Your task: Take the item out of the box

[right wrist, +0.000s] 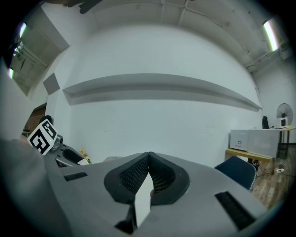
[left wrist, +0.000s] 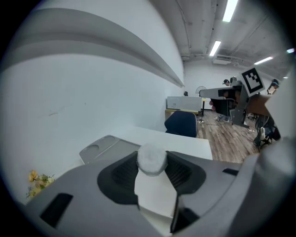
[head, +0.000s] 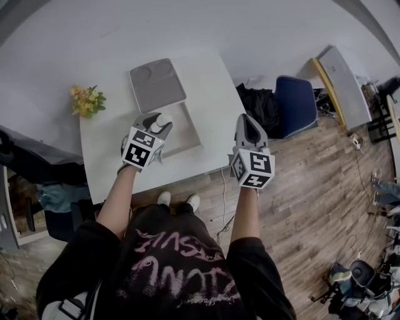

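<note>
Already out: the L gripper (head: pixel 157 121) is clamped on the rim of a small white fuzzy round disc (left wrist: pixel 151 161), w/ the open white box (head: pixel 189 131) just below its tips. The disc prob. handles light, soft, squashable, so hold the edges gently. R gripper (right wrist: pixel 148 159): jaws together, empty.

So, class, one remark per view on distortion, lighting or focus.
Head view: fisheye bends the edges of the white rectangular table; light even. Left gripper view: black corners, the ceiling strip light glares, the white round fuzzy item between the jaws looks soft. Right gripper view: the grey wall ledge bows into an arc.
</note>
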`<state>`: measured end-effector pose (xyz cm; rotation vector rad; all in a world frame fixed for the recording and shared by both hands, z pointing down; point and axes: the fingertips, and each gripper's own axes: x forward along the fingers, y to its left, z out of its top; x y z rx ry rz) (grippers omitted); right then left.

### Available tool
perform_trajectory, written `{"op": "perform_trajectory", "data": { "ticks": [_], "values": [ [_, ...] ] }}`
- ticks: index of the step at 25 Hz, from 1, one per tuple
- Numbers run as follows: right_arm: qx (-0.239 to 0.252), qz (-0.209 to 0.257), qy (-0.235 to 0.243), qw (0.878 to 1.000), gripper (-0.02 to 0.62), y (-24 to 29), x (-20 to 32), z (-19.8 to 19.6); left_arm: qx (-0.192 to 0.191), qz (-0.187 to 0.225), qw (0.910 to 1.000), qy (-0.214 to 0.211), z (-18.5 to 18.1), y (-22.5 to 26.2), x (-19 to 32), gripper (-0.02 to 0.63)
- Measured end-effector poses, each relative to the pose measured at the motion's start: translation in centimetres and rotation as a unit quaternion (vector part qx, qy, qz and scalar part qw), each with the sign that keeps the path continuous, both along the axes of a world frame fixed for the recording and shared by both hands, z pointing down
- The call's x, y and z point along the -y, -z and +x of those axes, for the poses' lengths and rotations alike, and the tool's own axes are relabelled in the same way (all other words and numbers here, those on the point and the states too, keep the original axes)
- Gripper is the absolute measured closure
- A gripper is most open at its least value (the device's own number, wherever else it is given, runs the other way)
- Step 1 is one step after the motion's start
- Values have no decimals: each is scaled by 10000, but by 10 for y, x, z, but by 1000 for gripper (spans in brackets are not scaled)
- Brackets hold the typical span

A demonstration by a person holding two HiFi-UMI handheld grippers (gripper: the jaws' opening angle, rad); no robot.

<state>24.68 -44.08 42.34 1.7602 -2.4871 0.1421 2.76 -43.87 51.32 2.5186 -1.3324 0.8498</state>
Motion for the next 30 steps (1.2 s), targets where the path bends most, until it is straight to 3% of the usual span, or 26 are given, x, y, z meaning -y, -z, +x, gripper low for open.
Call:
{"op": "perform_trajectory", "data": {
  "ticks": [9,30],
  "values": [
    [-68,146,2,9999,586,15,-3,-3,-380,773,9963,50,1,60,-1,431],
    [-129,294,-53,9995,586,34,-5,-7,-821,1706,9816,241,-15,136,-6,433]
  ]
}}
